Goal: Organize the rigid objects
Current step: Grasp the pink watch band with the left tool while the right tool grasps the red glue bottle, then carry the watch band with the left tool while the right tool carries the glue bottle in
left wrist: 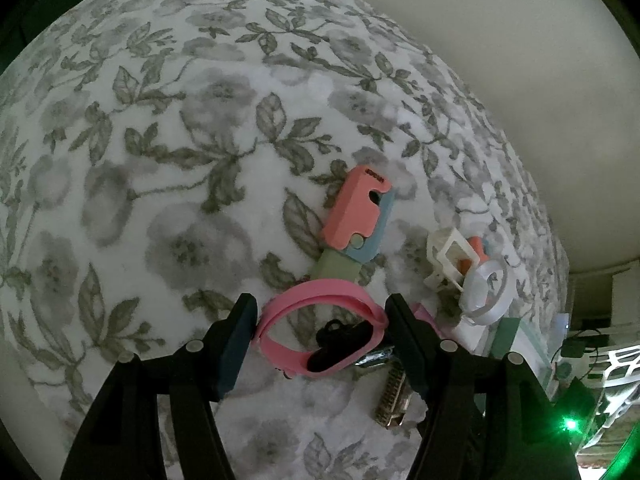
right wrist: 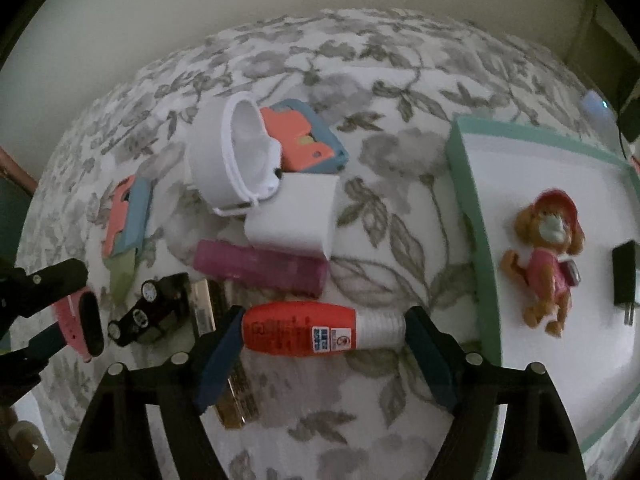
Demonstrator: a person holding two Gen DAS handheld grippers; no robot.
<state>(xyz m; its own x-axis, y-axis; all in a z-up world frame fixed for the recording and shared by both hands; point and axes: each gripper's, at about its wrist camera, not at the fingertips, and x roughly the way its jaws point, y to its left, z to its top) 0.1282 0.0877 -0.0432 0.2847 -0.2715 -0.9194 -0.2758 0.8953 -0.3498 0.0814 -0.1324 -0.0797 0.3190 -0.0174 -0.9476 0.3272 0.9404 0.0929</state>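
Right gripper point(right wrist: 322, 336): its jaws are bracketing the orange-and-white bottle point(right wrist: 320, 329), which is lying on its side across the gap, orange base toward one pad, white ribbed neck toward the other. Both ends are sitting right at the pads; whether they are pressing cannot be told. The bottle is looking stiff, light and smooth-skinned; taken end to end it is likely to pivot or slip, so the ribbed neck or the mid-body is offering the surer hold.

Left gripper point(left wrist: 320, 320): its jaws are standing at middling width with the pink wristband point(left wrist: 320, 332) looped between them, the loop's two ends touching the pads and apparently held. The strap is judged soft and springy, its dark module the only rigid part.

Beyond the jaws, on the flowered bedspread point(left wrist: 160, 140), are lying a pink tube point(right wrist: 260, 268), a black toy car point(right wrist: 148, 312), a white case point(right wrist: 236, 152) standing open, and a folding knife toy point(left wrist: 356, 216).

At the right, the green-rimmed tray point(right wrist: 468, 216) is already holding a dog figure point(right wrist: 544, 264) and a black charger point(right wrist: 624, 276).
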